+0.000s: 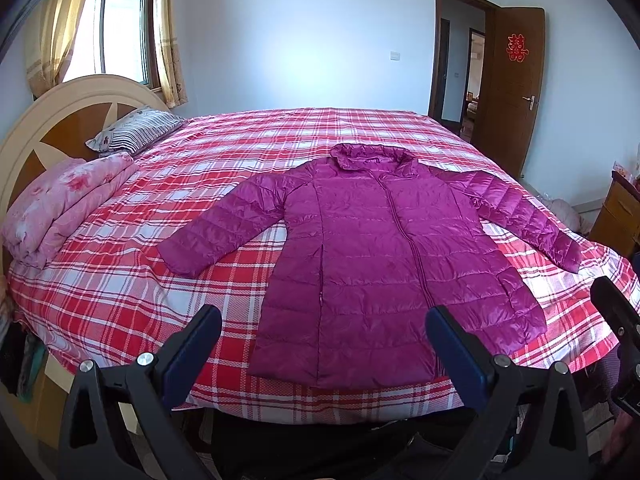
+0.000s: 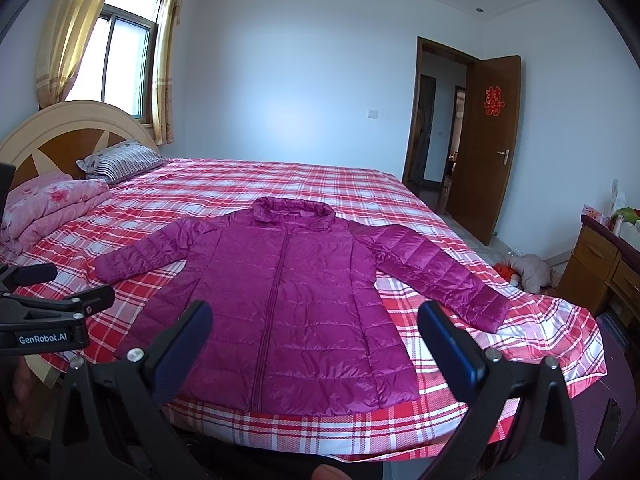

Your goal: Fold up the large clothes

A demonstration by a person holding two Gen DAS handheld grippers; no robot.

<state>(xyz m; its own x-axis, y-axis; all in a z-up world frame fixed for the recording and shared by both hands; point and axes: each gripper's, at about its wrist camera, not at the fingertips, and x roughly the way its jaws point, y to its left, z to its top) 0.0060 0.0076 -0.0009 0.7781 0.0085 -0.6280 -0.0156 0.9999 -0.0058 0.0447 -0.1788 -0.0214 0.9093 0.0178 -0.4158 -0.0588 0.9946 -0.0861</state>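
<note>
Prep stage, nothing folded yet. The magenta puffer coat lies flat, zip up, on the plaid bed, sleeves spread to both sides. Long axis runs away from the cams: hem at the near bed edge, hood toward the far side. Left gripper and right gripper both hang spread wide, holding nothing, short of the hem (neither touching fabric). Next move, I'd judge: reach a sleeve cuff w/ each gripper, pinch, fold inward across the body.

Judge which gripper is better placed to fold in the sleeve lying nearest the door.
Right, probably. The right gripper, open and empty, hangs near that sleeve of the purple jacket; the left gripper, also open, sits further toward the headboard side.
</note>
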